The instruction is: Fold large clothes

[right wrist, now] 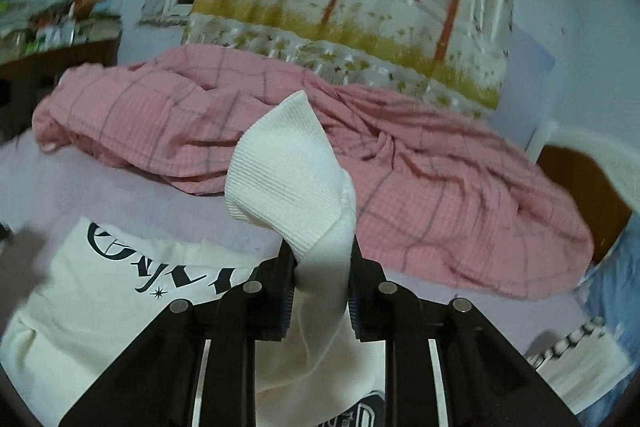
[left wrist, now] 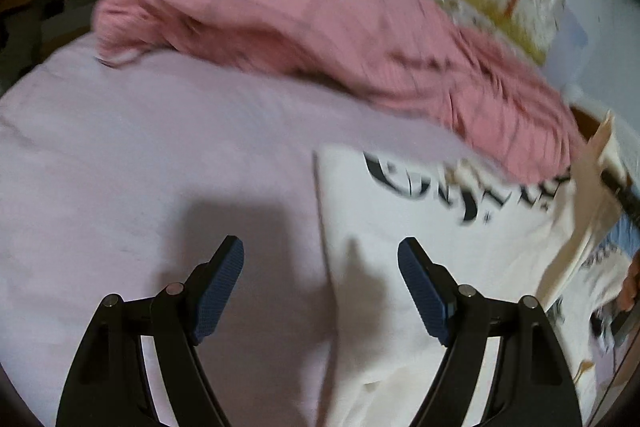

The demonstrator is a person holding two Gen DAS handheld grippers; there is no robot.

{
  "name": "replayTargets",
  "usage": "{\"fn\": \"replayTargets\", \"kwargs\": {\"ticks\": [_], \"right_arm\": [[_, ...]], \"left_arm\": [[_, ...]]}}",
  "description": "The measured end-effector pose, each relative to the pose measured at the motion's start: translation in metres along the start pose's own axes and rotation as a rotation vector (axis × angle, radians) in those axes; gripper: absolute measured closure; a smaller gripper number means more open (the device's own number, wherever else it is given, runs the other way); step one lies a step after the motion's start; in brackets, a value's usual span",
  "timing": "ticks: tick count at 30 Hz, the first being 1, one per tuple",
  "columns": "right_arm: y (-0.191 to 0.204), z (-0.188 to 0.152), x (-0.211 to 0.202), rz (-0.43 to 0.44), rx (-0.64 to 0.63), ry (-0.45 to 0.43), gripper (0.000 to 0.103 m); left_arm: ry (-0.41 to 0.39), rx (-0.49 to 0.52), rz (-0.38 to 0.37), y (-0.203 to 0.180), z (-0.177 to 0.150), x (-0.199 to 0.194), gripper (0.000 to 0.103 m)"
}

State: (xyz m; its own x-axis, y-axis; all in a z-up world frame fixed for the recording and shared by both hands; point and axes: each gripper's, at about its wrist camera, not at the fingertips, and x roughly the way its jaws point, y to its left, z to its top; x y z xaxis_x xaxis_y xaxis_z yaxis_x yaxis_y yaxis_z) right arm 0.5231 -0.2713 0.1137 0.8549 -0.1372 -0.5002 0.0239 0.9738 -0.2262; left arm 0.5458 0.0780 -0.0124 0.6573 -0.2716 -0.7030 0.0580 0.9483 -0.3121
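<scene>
A cream sweatshirt [left wrist: 440, 259] with black lettering lies on the pale lilac bed sheet [left wrist: 140, 155]. My left gripper [left wrist: 320, 255] hangs open above the sweatshirt's left edge, nothing between its blue pads. In the right wrist view my right gripper [right wrist: 320, 267] is shut on a ribbed cuff of the sweatshirt's sleeve [right wrist: 288, 171], which stands up out of the jaws. The sweatshirt body [right wrist: 92, 299] lies lower left, below the raised sleeve. At the right edge of the left wrist view the lifted sleeve and a dark part of the other gripper [left wrist: 624, 199] show.
A crumpled pink checked blanket [right wrist: 400, 163] lies across the back of the bed. Behind it hangs a curtain printed with trees [right wrist: 360, 7]. A cluttered wooden table [right wrist: 60, 39] stands at the left. Brown wood [right wrist: 584, 195] and blue fabric [right wrist: 616, 279] are at the right.
</scene>
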Motion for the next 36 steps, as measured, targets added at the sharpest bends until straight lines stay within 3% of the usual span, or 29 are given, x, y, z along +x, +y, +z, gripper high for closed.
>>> {"fn": "replayTargets", "kwargs": {"ticks": [6,11,13,17,24,27,28,30,31,32,33,36], "right_arm": [[-0.044,-0.064,0.003,0.041,0.143,0.096,0.076],[-0.083,-0.108,0.015,-0.064,0.239,0.146,0.040],[-0.103,-0.118,0.020,-0.078,0.296,0.164,0.039],[-0.135,-0.135,0.037,0.009,0.378,0.256,0.039],[-0.142,-0.169,0.080,0.091,0.398,0.411,0.030],[-0.135,-0.171,0.094,0.146,0.380,0.400,0.030],[-0.131,-0.168,0.097,0.138,0.346,0.387,0.033],[-0.123,-0.160,0.099,0.087,0.279,0.362,0.072],[-0.123,-0.156,0.099,-0.006,0.265,0.354,0.100],[-0.128,-0.149,0.090,-0.033,0.300,0.297,0.100],[-0.130,-0.141,0.074,-0.010,0.328,0.207,0.100],[-0.121,-0.112,0.034,-0.084,0.232,0.017,0.100]], "left_arm": [[0.100,0.070,0.035,-0.022,-0.017,0.039,0.026],[0.096,0.187,0.147,-0.036,-0.027,0.048,0.035],[0.090,0.228,0.189,-0.040,-0.031,0.050,0.036],[0.081,0.229,0.203,-0.039,-0.032,0.050,0.037],[0.071,0.198,0.203,-0.035,-0.029,0.050,0.041],[0.067,0.188,0.204,-0.034,-0.028,0.050,0.045],[0.064,0.184,0.202,-0.033,-0.028,0.049,0.046],[0.057,0.172,0.196,-0.032,-0.027,0.048,0.061],[0.050,0.164,0.186,-0.031,-0.026,0.046,0.071],[0.046,0.149,0.151,-0.030,-0.025,0.044,0.091],[0.039,0.129,0.131,-0.029,-0.023,0.040,0.097],[-0.055,0.127,0.134,-0.036,-0.020,0.022,0.098]]}}
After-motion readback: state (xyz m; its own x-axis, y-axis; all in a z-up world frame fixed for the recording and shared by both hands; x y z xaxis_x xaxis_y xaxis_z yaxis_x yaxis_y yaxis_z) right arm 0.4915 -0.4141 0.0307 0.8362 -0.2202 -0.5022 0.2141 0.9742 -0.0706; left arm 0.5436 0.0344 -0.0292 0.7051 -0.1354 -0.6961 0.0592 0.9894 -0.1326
